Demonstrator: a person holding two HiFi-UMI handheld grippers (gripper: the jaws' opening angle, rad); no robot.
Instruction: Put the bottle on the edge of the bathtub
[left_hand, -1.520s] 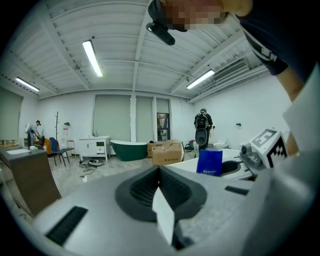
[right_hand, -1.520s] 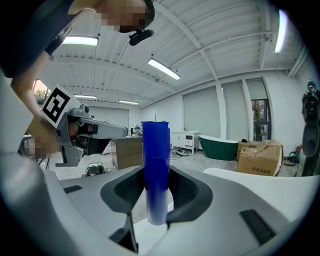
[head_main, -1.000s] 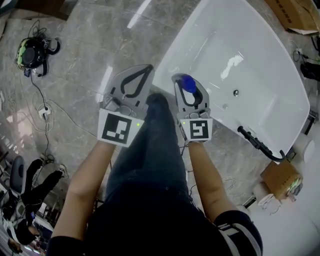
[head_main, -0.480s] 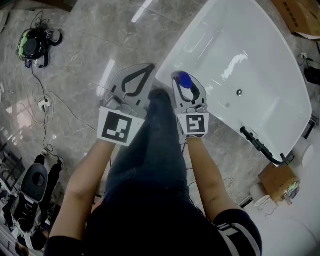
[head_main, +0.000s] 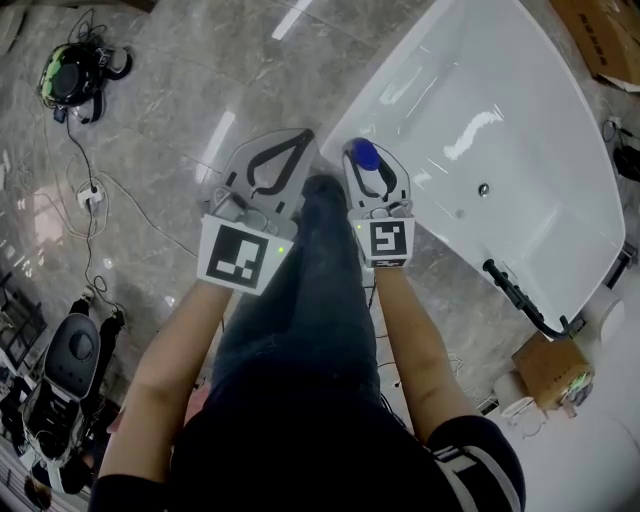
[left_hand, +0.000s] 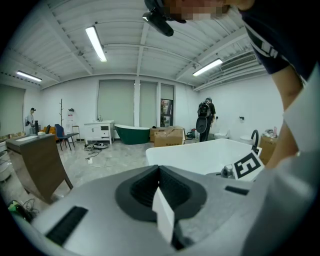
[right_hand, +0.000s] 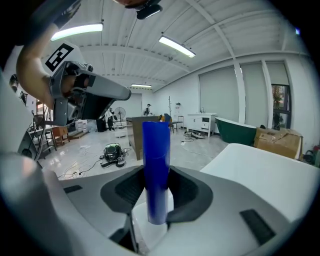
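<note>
A white bathtub (head_main: 352, 118) fills the upper right of the head view, its near rim running diagonally. My right gripper (head_main: 372, 168) hovers over that rim, shut on a bottle (head_main: 366, 156) with a blue top. In the right gripper view the blue bottle (right_hand: 156, 165) stands upright between the jaws of the right gripper (right_hand: 156, 197), with the tub's rim (right_hand: 265, 172) to the right. My left gripper (head_main: 294, 140) is beside it over the floor, shut and holding nothing. In the left gripper view the left gripper (left_hand: 160, 172) has its jaws meeting, with the tub (left_hand: 200, 155) beyond.
The person's leg in dark jeans (head_main: 310, 270) stands between the grippers. A black faucet (head_main: 518, 288) and a cardboard box (head_main: 555, 362) sit at the tub's near end. Cables and a headset (head_main: 68, 75) lie on the marble floor at left. A person with a backpack (left_hand: 204, 119) stands far off.
The head view has drifted a little, so the tub and floor slid slightly rightward. Both grippers keep their places, with the right one still shut on the bottle.
</note>
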